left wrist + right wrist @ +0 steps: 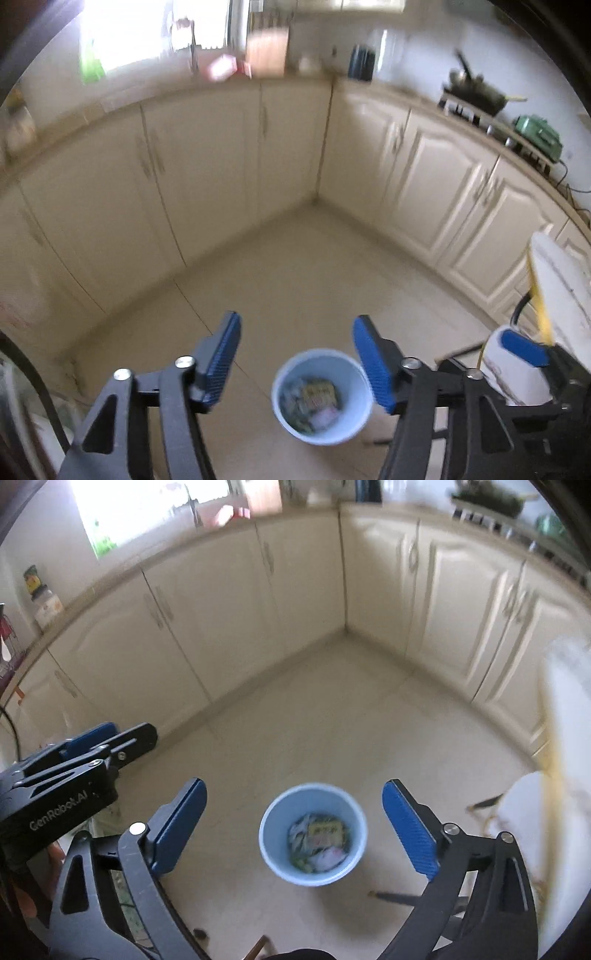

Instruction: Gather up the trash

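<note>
I have both tools spread and empty, left tool (295, 354) and right tool (293, 830), hanging above the pale blue bin (313, 833) on the floor, trash (319, 843) lying inside. Drop step looks finished; next I need another piece to pinch.

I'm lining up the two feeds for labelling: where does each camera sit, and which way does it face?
Left wrist: on the left hand-held gripper, looking down and forward at the blue bin on the kitchen floor; its own open fingers show, and the right hand-held gripper at the right edge.
Right wrist: on the right hand-held gripper, angled down at the same bin; its own open fingers show, and the left hand-held gripper at the left.
Shared: the bin with trash inside, the cream corner cabinets, the tiled floor.
</note>
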A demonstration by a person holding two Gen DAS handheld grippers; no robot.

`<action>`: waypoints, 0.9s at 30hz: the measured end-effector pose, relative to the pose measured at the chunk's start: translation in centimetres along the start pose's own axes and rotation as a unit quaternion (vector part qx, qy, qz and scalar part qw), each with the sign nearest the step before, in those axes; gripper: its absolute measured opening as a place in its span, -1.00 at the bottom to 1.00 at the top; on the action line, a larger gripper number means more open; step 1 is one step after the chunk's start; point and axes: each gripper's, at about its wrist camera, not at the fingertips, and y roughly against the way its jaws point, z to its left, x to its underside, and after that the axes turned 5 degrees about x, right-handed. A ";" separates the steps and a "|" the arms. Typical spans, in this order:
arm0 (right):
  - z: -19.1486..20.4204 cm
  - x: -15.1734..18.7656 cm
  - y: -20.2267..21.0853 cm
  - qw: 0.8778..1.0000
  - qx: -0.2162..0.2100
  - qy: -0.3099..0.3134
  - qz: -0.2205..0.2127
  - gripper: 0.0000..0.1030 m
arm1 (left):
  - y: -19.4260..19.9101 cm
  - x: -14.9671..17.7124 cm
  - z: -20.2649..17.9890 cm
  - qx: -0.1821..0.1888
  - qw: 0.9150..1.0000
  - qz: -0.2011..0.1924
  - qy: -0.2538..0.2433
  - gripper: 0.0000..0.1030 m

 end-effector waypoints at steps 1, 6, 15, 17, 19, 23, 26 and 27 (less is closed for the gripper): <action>0.1 -0.1 2.4 1.000 0.002 0.000 -0.023 1.00 | 1.8 0.0 -0.8 -0.001 1.000 -0.022 -0.007 0.39; 0.7 -0.1 13.1 0.992 0.020 0.002 -0.128 1.00 | 12.2 0.5 -3.8 0.013 0.991 -0.132 -0.014 0.84; -0.3 3.4 28.3 0.970 0.075 -0.014 -0.229 1.00 | 24.6 6.6 -8.9 0.036 0.975 -0.214 -0.045 0.99; -0.4 4.6 31.0 0.965 0.087 -0.017 -0.245 1.00 | 26.8 8.7 -8.5 0.042 0.972 -0.225 -0.051 0.99; -0.6 5.8 33.6 0.960 0.098 -0.021 -0.262 1.00 | 29.6 11.0 -8.9 0.048 0.968 -0.241 -0.061 0.99; -1.1 8.3 38.2 0.951 0.113 -0.034 -0.286 1.00 | 32.6 19.6 -10.5 0.061 0.959 -0.265 -0.081 0.99; -1.2 9.9 41.0 0.945 0.122 -0.041 -0.301 1.00 | 34.9 24.3 -10.3 0.069 0.952 -0.283 -0.098 0.99; -1.2 10.3 41.8 0.943 0.126 -0.041 -0.305 1.00 | 35.3 25.9 -9.9 0.068 0.950 -0.287 -0.100 0.99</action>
